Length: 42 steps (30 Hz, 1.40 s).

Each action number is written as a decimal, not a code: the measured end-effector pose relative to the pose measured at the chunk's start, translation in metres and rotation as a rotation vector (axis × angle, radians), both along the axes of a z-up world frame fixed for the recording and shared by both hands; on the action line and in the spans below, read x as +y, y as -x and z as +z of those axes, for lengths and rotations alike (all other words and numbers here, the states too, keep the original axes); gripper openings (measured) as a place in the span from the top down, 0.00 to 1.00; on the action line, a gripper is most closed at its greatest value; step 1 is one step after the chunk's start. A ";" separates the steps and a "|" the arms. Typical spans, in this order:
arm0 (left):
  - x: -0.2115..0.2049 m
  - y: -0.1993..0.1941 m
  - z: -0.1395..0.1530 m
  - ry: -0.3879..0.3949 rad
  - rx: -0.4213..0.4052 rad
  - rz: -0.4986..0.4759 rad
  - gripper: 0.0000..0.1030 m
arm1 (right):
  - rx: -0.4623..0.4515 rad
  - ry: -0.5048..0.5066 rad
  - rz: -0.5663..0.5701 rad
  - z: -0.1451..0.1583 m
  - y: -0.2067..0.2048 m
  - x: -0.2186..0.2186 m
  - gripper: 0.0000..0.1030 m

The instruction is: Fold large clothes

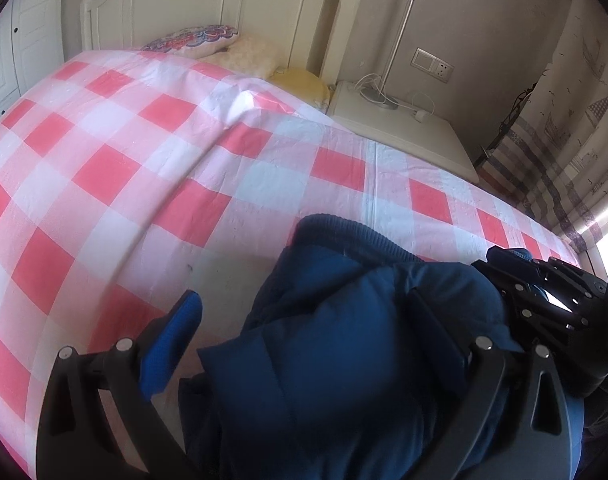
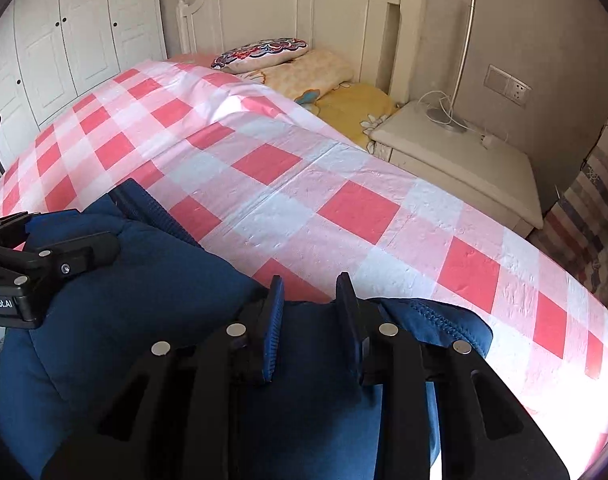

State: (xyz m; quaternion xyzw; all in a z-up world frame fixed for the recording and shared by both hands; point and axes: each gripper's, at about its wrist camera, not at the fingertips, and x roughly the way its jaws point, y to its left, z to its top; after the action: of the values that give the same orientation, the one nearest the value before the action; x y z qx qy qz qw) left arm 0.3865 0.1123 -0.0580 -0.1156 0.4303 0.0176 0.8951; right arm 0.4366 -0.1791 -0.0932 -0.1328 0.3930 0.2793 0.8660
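The jacket (image 1: 343,340) looks soft, puffy and bulky, left gripper (image 1: 311,320) spread wide around it, right gripper (image 2: 309,320) half-open over its ribbed hem (image 2: 435,314), the best hold.

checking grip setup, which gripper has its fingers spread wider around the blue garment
The left gripper: its fingers stand wide apart around the blue garment; the right gripper's are much closer together.

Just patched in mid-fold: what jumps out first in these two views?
The pink checked bedspread fills both views. A bulky blue coat lies bunched on its near edge. The left hand-held gripper straddles the bunch, jaws wide; the right hand-held gripper stands over the hem, jaws slightly apart.
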 end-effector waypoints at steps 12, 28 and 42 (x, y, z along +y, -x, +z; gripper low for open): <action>-0.001 -0.004 -0.001 0.016 0.053 -0.043 0.01 | -0.061 -0.121 -0.185 0.051 0.058 -0.040 0.70; -0.027 0.190 0.019 -0.249 -0.145 -0.169 0.02 | -0.211 -0.076 0.024 0.027 0.296 -0.042 0.66; -0.010 0.206 0.007 -0.180 -0.144 -0.160 0.01 | -0.158 -0.135 0.001 0.033 0.310 -0.057 0.65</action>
State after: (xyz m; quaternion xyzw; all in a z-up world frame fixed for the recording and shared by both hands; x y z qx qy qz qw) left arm 0.1805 0.1025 -0.0507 -0.0013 0.3694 -0.0236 0.9290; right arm 0.1262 -0.2361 -0.0605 -0.0961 0.3037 0.2940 0.9012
